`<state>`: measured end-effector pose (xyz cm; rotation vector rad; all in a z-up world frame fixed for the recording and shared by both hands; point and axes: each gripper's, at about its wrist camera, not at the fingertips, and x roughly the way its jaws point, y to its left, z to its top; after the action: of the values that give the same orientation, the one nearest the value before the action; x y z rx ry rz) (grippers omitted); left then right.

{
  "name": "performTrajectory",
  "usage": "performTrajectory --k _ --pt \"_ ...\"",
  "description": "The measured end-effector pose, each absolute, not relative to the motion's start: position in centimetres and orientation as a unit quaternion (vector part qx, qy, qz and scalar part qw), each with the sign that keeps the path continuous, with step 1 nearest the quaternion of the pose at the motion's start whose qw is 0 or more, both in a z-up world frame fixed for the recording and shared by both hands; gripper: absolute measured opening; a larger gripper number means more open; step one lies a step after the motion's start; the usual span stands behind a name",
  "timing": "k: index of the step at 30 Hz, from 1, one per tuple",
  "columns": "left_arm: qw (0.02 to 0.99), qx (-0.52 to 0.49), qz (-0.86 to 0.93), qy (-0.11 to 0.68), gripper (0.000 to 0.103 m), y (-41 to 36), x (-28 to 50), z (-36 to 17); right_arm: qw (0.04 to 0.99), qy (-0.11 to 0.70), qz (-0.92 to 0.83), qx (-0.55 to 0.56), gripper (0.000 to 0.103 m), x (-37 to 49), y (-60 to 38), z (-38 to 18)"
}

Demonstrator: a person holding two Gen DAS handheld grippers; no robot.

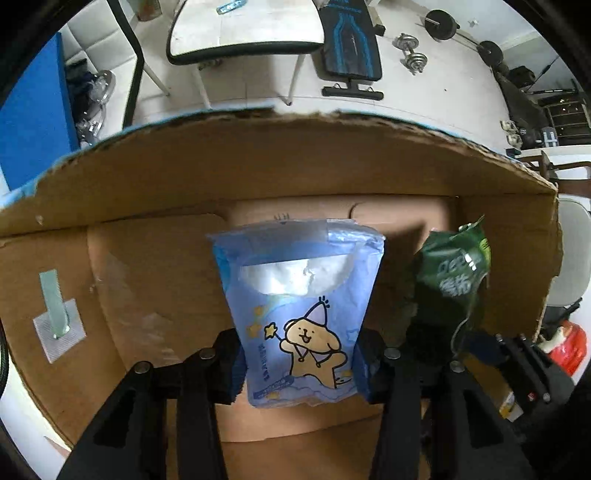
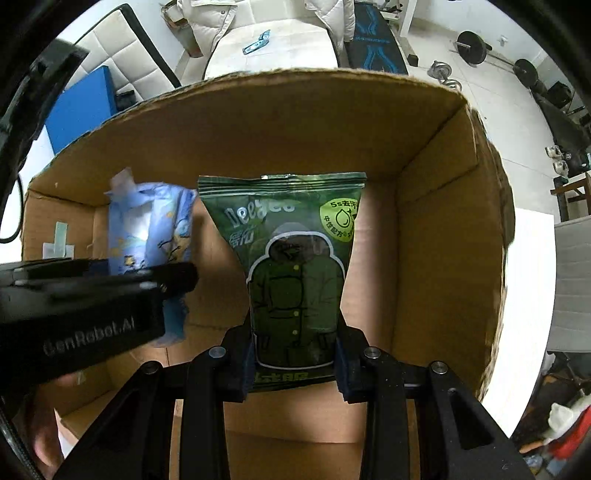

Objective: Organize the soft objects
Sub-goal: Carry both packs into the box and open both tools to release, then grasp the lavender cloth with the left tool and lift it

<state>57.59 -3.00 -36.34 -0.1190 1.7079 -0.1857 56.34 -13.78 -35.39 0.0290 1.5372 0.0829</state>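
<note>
My left gripper (image 1: 299, 363) is shut on a blue tissue pack (image 1: 299, 295) with a cartoon bear, held inside an open cardboard box (image 1: 258, 155). My right gripper (image 2: 295, 363) is shut on a green wipes pack (image 2: 295, 258) with a jacket drawing, held inside the same box (image 2: 443, 221). The two packs hang side by side, blue on the left, green on the right. The green pack shows at the right of the left wrist view (image 1: 456, 273). The blue pack (image 2: 155, 229) and the left gripper's body (image 2: 85, 306) show at the left of the right wrist view.
A taped label (image 1: 57, 317) sticks to the box's left inner side. Beyond the box stand a white chair (image 1: 243, 29), a black workout bench (image 1: 349, 44) and dumbbells (image 1: 412, 53) on the white floor. A blue board (image 1: 29, 118) leans at the left.
</note>
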Motion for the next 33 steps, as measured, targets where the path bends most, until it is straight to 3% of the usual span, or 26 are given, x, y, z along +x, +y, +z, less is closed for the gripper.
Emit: performTrajectory --k 3,5,8,13,16,26,33 --pt "0.646 -0.067 -0.09 0.755 0.055 -2.5 57.4 -36.4 0.72 0.693 0.03 0.019 0.042 57.1 -13.9 -35.4" --pt "0.647 -0.076 -0.093 0.753 0.072 -2.1 57.3 -36.4 0.721 0.692 0.026 0.019 0.065 57.0 -13.9 -35.4" --pt "0.656 -0.077 -0.087 0.746 0.091 -1.4 57.1 -35.6 0.725 0.689 0.026 0.015 0.074 56.9 -13.5 -34.7" --pt "0.67 -0.073 -0.093 0.733 0.092 -0.9 56.5 -33.8 0.728 0.684 0.031 0.018 0.093 56.0 -13.6 -32.6" --pt "0.685 -0.065 -0.094 0.72 0.102 -0.6 55.6 -32.2 0.731 0.681 0.037 0.005 0.103 54.4 -13.4 -31.9" --pt "0.744 -0.019 -0.071 0.665 0.102 -0.3 49.3 -26.2 0.77 0.636 0.047 0.002 0.103 48.4 -14.4 -27.0" --pt "0.776 -0.049 -0.038 0.628 0.102 0.5 42.5 -21.6 0.79 0.608 0.078 0.014 0.103 41.7 -16.2 -22.3"
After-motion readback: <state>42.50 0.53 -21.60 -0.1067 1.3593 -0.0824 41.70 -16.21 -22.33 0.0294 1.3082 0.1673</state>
